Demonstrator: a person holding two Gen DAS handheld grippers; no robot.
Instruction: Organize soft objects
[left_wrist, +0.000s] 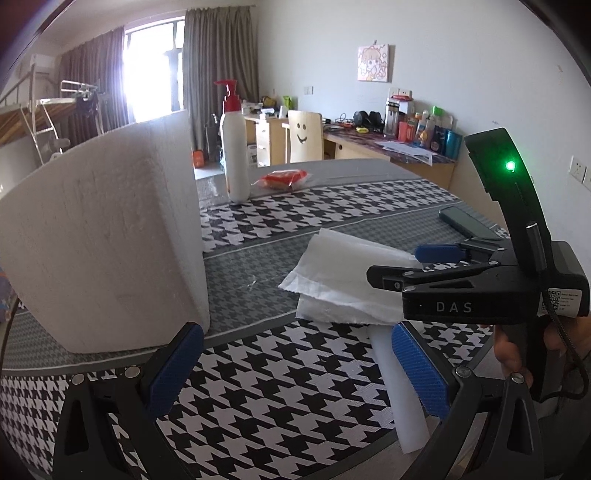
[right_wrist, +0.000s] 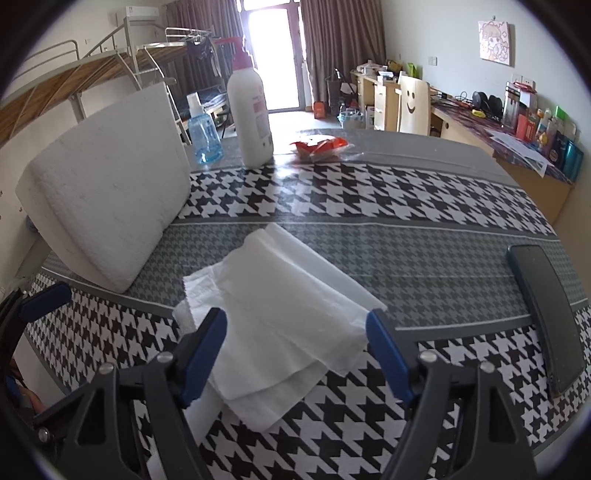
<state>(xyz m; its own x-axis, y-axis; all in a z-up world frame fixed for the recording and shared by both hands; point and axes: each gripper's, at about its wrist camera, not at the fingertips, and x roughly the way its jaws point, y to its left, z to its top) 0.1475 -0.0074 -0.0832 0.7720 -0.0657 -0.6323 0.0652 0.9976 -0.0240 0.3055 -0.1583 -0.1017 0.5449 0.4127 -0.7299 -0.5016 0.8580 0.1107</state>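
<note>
A stack of folded white tissue sheets lies on the houndstooth tablecloth; it also shows in the left wrist view. A big white foam block stands tilted at the left, close in front of my left gripper, which is open and empty. A white strip lies beside its right finger. My right gripper is open, its fingers straddling the near edge of the tissue stack. It shows from the side in the left wrist view, over the tissues.
A white pump bottle, a blue spray bottle and a red snack packet stand at the table's far side. A dark phone lies at the right edge. A chair and cluttered desk are behind.
</note>
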